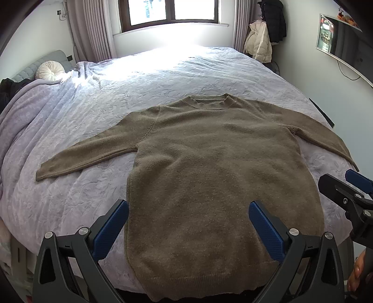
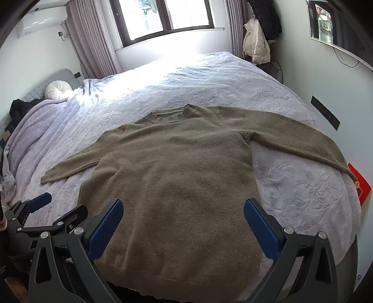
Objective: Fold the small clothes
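Note:
An olive-brown knitted sweater [image 1: 209, 167] [image 2: 177, 177] lies flat on the bed, collar toward the window, both sleeves spread out to the sides, hem at the near edge. My left gripper [image 1: 188, 207] hovers open above the sweater's lower body, nothing between its blue pads. My right gripper [image 2: 183, 206] is open too, above the same lower part of the sweater. In the left wrist view the right gripper [image 1: 349, 186] shows at the right edge; in the right wrist view the left gripper [image 2: 42, 205] shows at the left edge.
The bed's lilac quilted cover [image 1: 163, 77] stretches to a window [image 1: 170, 11] with curtains. A round white cushion [image 1: 50, 70] and dark clothes sit at the headboard on the left. Jackets [image 1: 258, 42] hang at the back right. A red packet [image 2: 359, 184] lies at the bed's right edge.

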### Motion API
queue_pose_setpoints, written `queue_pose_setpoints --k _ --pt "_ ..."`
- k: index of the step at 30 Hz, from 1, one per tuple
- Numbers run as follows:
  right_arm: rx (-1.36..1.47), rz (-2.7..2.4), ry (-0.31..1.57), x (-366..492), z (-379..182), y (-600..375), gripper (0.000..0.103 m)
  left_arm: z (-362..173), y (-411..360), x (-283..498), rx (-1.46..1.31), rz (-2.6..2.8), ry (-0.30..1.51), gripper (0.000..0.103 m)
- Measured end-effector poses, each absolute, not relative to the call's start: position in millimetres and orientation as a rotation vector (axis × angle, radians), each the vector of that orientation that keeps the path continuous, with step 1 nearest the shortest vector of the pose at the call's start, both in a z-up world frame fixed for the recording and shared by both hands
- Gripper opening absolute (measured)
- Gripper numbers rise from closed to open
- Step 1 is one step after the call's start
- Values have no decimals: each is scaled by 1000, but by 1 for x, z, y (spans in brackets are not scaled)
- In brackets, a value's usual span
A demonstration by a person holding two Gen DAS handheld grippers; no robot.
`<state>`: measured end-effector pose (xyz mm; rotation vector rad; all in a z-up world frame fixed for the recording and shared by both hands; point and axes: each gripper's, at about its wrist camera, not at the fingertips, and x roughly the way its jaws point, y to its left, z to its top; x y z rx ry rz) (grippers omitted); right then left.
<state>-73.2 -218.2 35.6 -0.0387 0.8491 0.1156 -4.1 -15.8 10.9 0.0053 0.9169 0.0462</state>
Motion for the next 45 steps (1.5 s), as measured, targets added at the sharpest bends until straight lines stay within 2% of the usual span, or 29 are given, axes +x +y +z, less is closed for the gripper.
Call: queue_pose_setpoints --k 27,45 --pt "-54 97 877 -59 30 -215 103 3 -12 9 2 60 940 103" --pt "-83 43 972 -16 -11 -213 103 -39 2 48 -4 86 1027 103"
